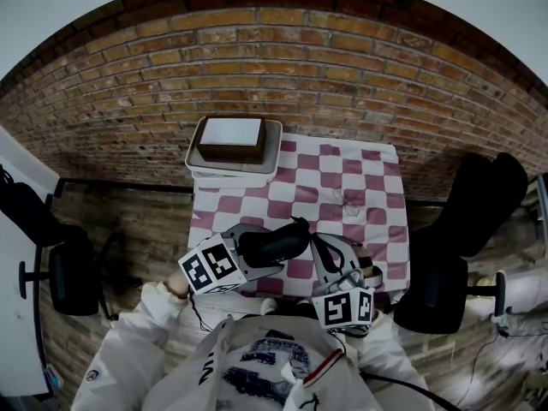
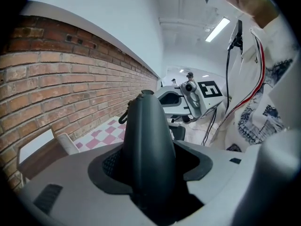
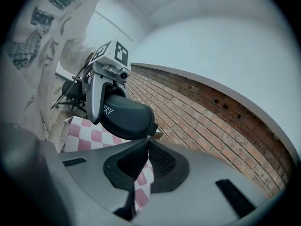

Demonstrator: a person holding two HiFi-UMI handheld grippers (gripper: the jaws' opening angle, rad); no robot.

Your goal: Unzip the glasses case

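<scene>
Left gripper [image 1: 250, 248], a grey two-jaw tool with a black-and-white marker cube [image 1: 210, 265], is clamped on the black, smooth-shelled, oval glasses case [image 1: 276, 241]. Its own view shows the case [image 2: 146, 149] standing lengthwise between the pads, both jaws pressed against its sides. The case is held in the air over the near edge of the table with the pink-and-white checked cloth [image 1: 342, 187], clear of the cloth. Right gripper [image 1: 315, 245], of the same make, has its jaws fully together. In its own view the tips [image 3: 147, 139] meet right at the lower end of the case [image 3: 124, 117], where a small bright speck shows. Whether a zip pull is pinched there cannot be made out. White lettering on the case shell reads "ERY"; the start of the word is covered by the left gripper's jaw [image 3: 98, 98]. A thin dark loop [image 2: 125, 117] hangs at the case's side. A white tray [image 1: 193, 154] holding a brown box with a white top [image 1: 231, 135] sits at the table's far left corner, well apart from both grippers, against the red brick wall [image 1: 282, 58]. Print on the person's white jacket [image 1: 257, 371] is not legible.
</scene>
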